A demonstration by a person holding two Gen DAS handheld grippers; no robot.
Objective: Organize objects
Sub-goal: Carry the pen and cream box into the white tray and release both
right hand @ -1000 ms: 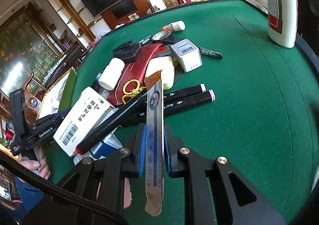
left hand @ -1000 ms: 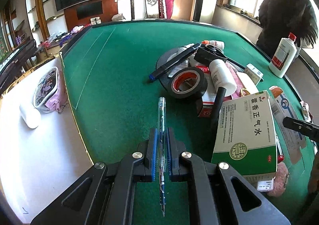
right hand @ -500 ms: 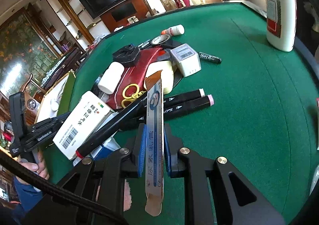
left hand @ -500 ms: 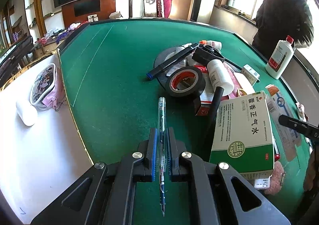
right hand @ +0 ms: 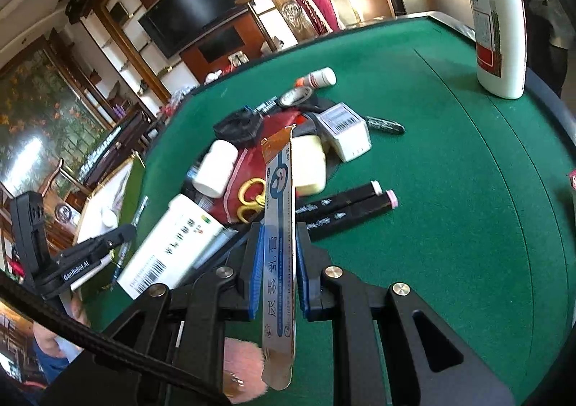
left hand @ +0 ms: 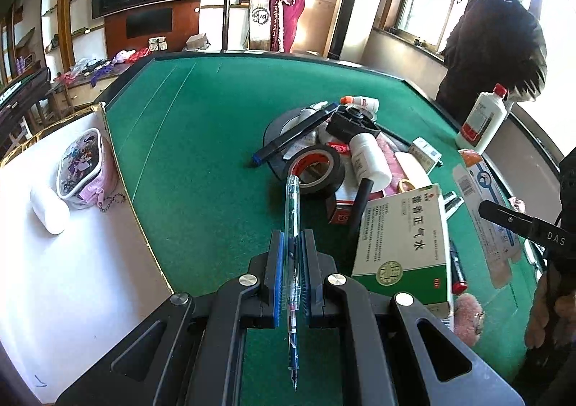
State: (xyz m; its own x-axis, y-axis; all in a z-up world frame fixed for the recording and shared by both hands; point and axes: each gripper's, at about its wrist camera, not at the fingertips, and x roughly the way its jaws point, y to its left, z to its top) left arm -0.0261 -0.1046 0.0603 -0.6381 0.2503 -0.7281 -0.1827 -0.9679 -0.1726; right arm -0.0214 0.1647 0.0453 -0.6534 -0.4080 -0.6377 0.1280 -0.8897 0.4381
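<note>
Pen (left hand: 292, 226) stays clamped in left gripper (left hand: 291, 254), lifted slightly above green table (left hand: 201, 139); ointment box (right hand: 279, 226) stays pinched in right gripper (right hand: 279, 254). Both rise from the clutter pile, likely heading to the white tray (left hand: 72, 262).

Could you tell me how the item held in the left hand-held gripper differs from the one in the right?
The left hand-held gripper grips a thin clear plastic pen; the right hand-held gripper grips a wider flat blue-and-white ointment box. The pen is see-through, the box opaque and printed. Both run lengthwise between shut jaws.
</note>
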